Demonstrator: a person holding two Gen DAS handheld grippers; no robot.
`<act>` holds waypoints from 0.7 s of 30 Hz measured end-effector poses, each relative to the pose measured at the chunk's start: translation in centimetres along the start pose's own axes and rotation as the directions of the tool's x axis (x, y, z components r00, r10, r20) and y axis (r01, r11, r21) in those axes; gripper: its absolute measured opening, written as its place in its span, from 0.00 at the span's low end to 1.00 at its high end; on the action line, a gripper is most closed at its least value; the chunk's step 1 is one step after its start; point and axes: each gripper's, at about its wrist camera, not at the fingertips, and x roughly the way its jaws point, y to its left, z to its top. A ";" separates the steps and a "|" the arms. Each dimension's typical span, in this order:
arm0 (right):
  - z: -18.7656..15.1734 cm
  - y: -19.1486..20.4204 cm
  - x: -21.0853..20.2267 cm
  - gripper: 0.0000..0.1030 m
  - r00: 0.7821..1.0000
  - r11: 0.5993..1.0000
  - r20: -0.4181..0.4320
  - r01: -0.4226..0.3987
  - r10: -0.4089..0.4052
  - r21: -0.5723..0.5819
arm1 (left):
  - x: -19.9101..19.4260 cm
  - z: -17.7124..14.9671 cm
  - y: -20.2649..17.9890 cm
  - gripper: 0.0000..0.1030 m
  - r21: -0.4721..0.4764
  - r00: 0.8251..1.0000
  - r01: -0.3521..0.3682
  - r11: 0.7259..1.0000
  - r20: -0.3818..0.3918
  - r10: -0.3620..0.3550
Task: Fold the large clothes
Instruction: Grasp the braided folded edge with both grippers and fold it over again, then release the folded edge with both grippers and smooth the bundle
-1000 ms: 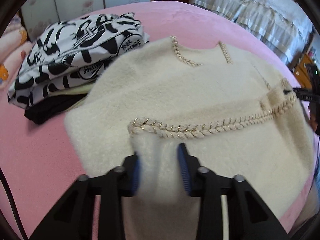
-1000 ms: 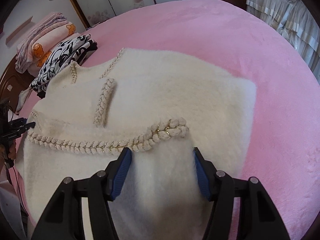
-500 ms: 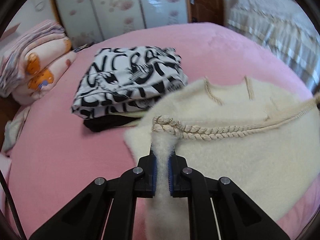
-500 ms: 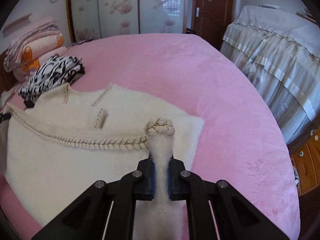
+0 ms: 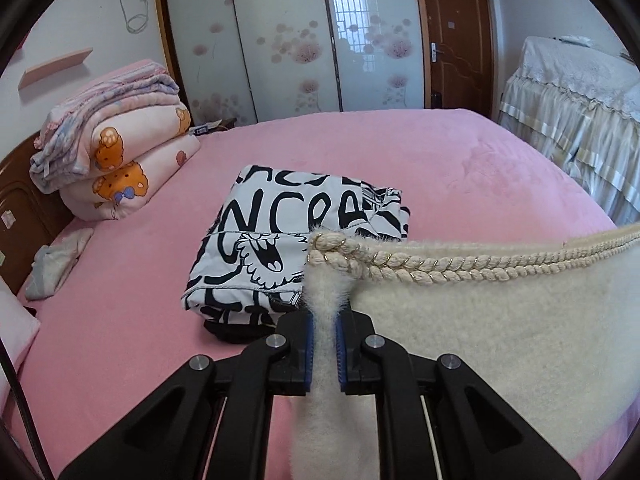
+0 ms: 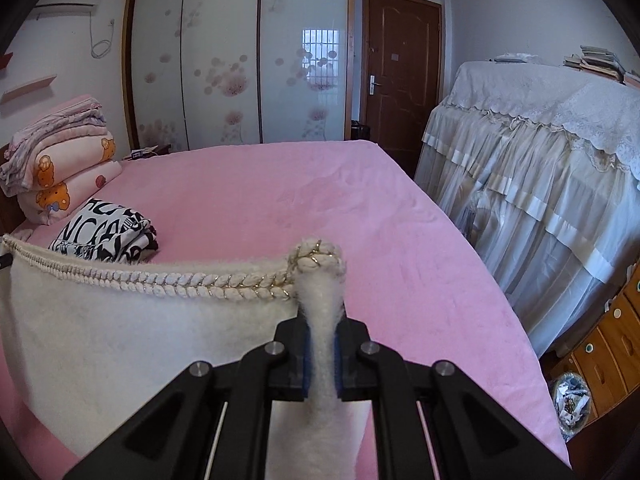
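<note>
A fuzzy cream garment [image 5: 480, 320] with a braided gold-flecked trim hangs lifted above the pink bed [image 5: 440, 152]. My left gripper [image 5: 323, 344] is shut on its left corner just under the braid. My right gripper [image 6: 321, 356] is shut on its right corner; the garment [image 6: 120, 344] stretches between the two, its trimmed edge up. The lower part of the garment is hidden behind the grippers.
A folded black-and-white printed garment [image 5: 288, 240] lies on the bed behind the left corner, on a dark item; it also shows in the right wrist view [image 6: 104, 232]. Stacked pink quilts [image 5: 112, 152] sit at the bed's far left. A lace-covered piece of furniture [image 6: 540, 152] stands right of the bed.
Both grippers closed on the garment's corners, then lifted it off the bed. The trimmed edge now hangs taut between them and the views tilted up toward the room.
</note>
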 end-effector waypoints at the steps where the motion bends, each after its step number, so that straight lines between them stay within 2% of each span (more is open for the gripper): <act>1: 0.2 0.4 1.4 0.07 1.000 1.000 -0.014 0.010 -0.010 -0.003 | 1.4 0.1 -0.3 0.07 0.003 1.000 -0.006 1.000 -0.010 0.006; 6: -1.2 1.8 9.1 0.07 0.990 0.999 -0.133 0.050 -0.051 -0.015 | 8.5 -1.7 -1.5 0.07 -0.005 0.995 -0.027 1.000 -0.101 0.027; 9: -3.3 2.4 13.4 0.07 0.971 0.996 -0.224 0.082 -0.087 -0.030 | 11.9 -3.5 -1.9 0.07 -0.001 0.989 -0.046 0.999 -0.139 0.046; 13: -6.2 2.1 17.5 0.07 0.943 0.995 -0.316 0.100 -0.103 -0.026 | 14.5 -5.2 -2.6 0.07 0.026 0.988 -0.066 0.997 -0.135 0.069; 15: -7.3 2.0 18.5 0.08 0.934 0.995 -0.342 0.102 -0.101 -0.016 | 15.2 -5.8 -2.9 0.07 0.035 0.989 -0.073 0.997 -0.127 0.077; 18: -7.9 2.2 18.8 0.09 0.934 0.992 -0.336 0.118 -0.123 -0.035 | 15.9 -6.5 -3.2 0.08 0.046 0.989 -0.087 0.995 -0.114 0.092; 20: -7.8 2.3 18.7 0.16 0.929 0.992 -0.346 0.121 -0.128 -0.041 | 15.8 -6.5 -3.5 0.11 0.060 0.988 -0.104 0.993 -0.108 0.110; 21: -7.6 2.2 18.5 0.24 0.926 0.991 -0.352 0.129 -0.135 -0.041 | 15.6 -6.4 -3.6 0.13 0.065 0.987 -0.109 0.992 -0.108 0.115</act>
